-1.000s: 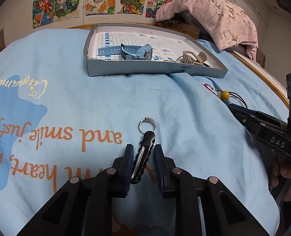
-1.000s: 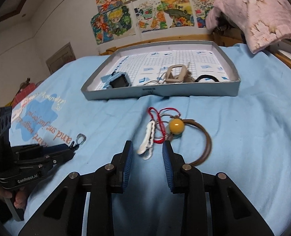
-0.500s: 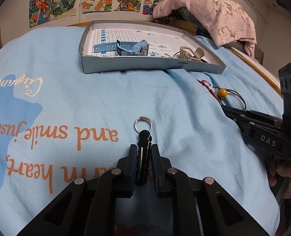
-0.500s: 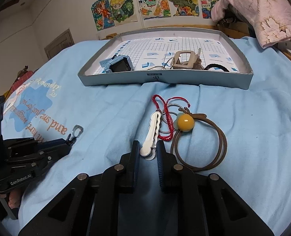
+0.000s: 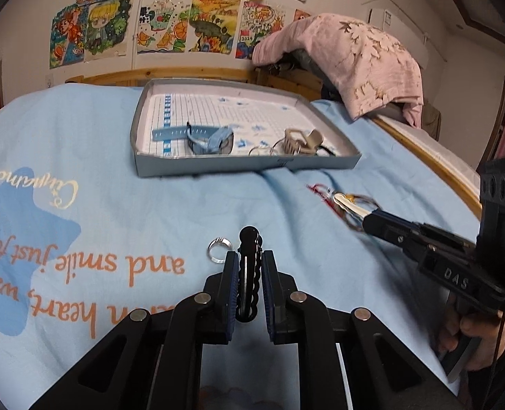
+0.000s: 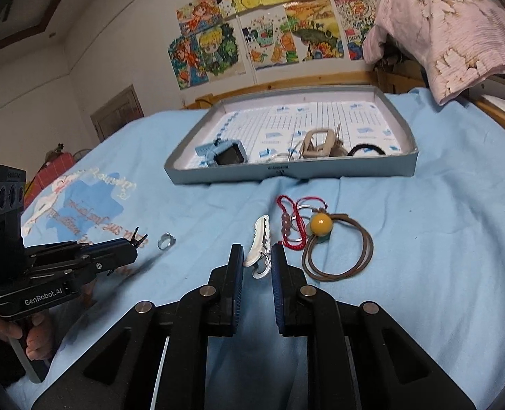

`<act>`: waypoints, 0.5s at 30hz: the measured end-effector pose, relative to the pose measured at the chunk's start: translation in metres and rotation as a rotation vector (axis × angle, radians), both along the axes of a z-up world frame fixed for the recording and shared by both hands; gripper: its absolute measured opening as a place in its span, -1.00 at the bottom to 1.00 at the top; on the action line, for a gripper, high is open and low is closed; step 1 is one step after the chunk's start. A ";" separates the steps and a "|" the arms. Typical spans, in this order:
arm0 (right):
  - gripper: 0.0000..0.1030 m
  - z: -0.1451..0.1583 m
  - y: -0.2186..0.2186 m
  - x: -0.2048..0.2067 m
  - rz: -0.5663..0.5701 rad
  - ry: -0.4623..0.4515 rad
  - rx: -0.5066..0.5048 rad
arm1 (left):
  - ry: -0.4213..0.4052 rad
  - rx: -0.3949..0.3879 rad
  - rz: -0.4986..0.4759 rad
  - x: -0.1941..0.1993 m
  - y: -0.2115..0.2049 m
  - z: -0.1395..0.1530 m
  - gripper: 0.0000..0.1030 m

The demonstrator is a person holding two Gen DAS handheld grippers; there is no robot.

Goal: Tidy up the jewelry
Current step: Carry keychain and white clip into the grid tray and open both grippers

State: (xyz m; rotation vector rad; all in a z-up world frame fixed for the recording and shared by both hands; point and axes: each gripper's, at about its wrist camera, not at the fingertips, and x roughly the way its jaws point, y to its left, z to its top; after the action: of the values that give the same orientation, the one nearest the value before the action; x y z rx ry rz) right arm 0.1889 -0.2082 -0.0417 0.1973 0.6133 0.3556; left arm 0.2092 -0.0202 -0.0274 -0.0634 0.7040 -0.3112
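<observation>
Lifting two hair clips off the bed: left gripper clamps the black clip, right gripper pinches the white clip, both at lower centre. Next, carry them to the tray above.

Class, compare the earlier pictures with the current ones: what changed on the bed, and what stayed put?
The left gripper closed on the black hair clip and lifted it off the ring. The right gripper closed on the white hair clip. The tray and bracelets stayed put.
</observation>
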 end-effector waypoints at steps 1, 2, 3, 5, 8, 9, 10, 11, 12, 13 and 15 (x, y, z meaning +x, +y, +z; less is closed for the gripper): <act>-0.72 0.002 -0.001 -0.001 -0.003 -0.011 0.003 | -0.003 -0.015 0.006 0.004 0.000 0.003 -0.75; -0.72 0.004 -0.002 -0.003 -0.009 -0.022 0.006 | -0.003 -0.025 0.010 0.008 -0.001 0.004 -0.75; -0.72 0.007 -0.003 -0.004 -0.014 -0.034 0.011 | -0.005 -0.034 0.014 0.013 -0.002 0.007 -0.75; -0.72 0.014 -0.007 -0.003 -0.029 -0.063 0.017 | -0.022 -0.056 0.024 0.027 -0.006 0.014 -0.75; -0.72 0.027 -0.015 0.011 -0.062 -0.107 0.020 | -0.067 -0.055 0.031 0.050 -0.019 0.026 -0.75; -0.72 0.030 -0.018 0.018 -0.072 -0.117 0.023 | -0.083 -0.055 0.027 0.058 -0.024 0.030 -0.75; -0.72 0.033 -0.021 0.026 -0.082 -0.121 0.023 | -0.096 -0.060 0.021 0.067 -0.028 0.034 -0.75; -0.72 0.035 -0.025 0.036 -0.097 -0.125 0.023 | -0.103 -0.070 0.016 0.077 -0.034 0.037 -0.75; -0.72 0.036 -0.028 0.043 -0.108 -0.128 0.023 | -0.103 -0.079 0.011 0.091 -0.040 0.039 -0.75; -0.72 0.037 -0.035 0.055 -0.125 -0.127 0.024 | -0.103 -0.083 0.009 0.098 -0.044 0.039 -0.75; -0.72 0.037 -0.041 0.073 -0.149 -0.124 0.033 | -0.100 -0.080 0.002 0.120 -0.055 0.039 -0.75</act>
State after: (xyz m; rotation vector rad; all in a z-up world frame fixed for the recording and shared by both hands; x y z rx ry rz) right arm 0.2623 -0.2492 -0.0046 0.2495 0.4677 0.2320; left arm 0.3296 -0.0753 0.0116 -0.1237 0.5927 -0.3387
